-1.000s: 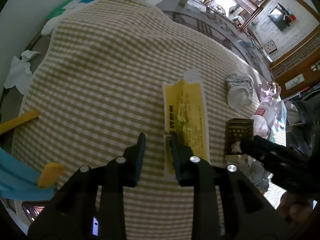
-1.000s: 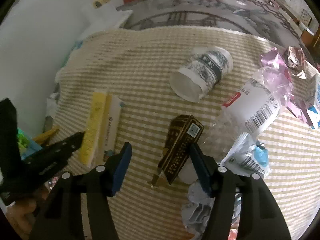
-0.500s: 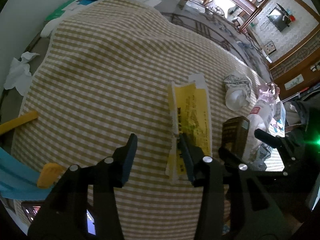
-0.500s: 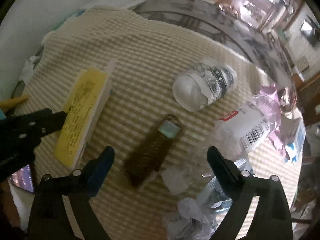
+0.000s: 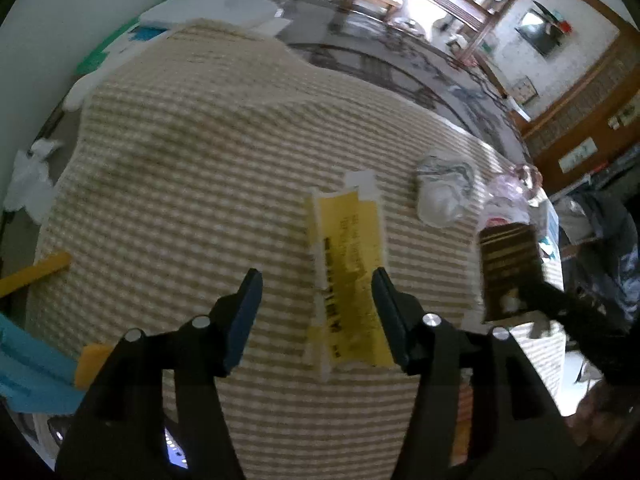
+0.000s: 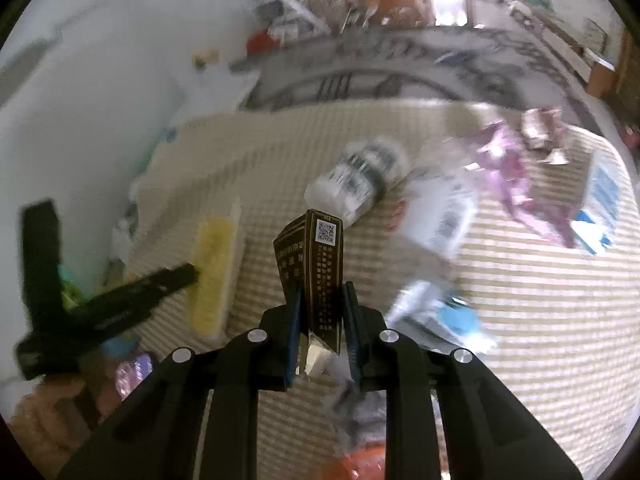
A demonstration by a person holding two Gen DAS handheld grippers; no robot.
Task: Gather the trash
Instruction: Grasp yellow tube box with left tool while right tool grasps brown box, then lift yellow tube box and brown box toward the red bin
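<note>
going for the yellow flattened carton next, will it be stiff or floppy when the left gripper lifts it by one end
The yellow carton lies pressed flat on the checked cloth, so it probably bends and droops from an end grip. It looks like thin empty card, likely very light. Flat on soft cloth, its edge may be hard to get under; the left gripper, jaws opening, straddles it.

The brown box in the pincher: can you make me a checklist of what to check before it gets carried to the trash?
1. Right gripper pads pressing both sides of the brown box: ok.
2. Box lifted off the checked cloth: ok, it stands up between the fingers.
3. Left gripper jaws opening around the yellow packet, not pinching it: ok.
4. Paper cup and other litter out of the box's way: ok.
5. Trash bin in view: cannot tell, none shows.
</note>
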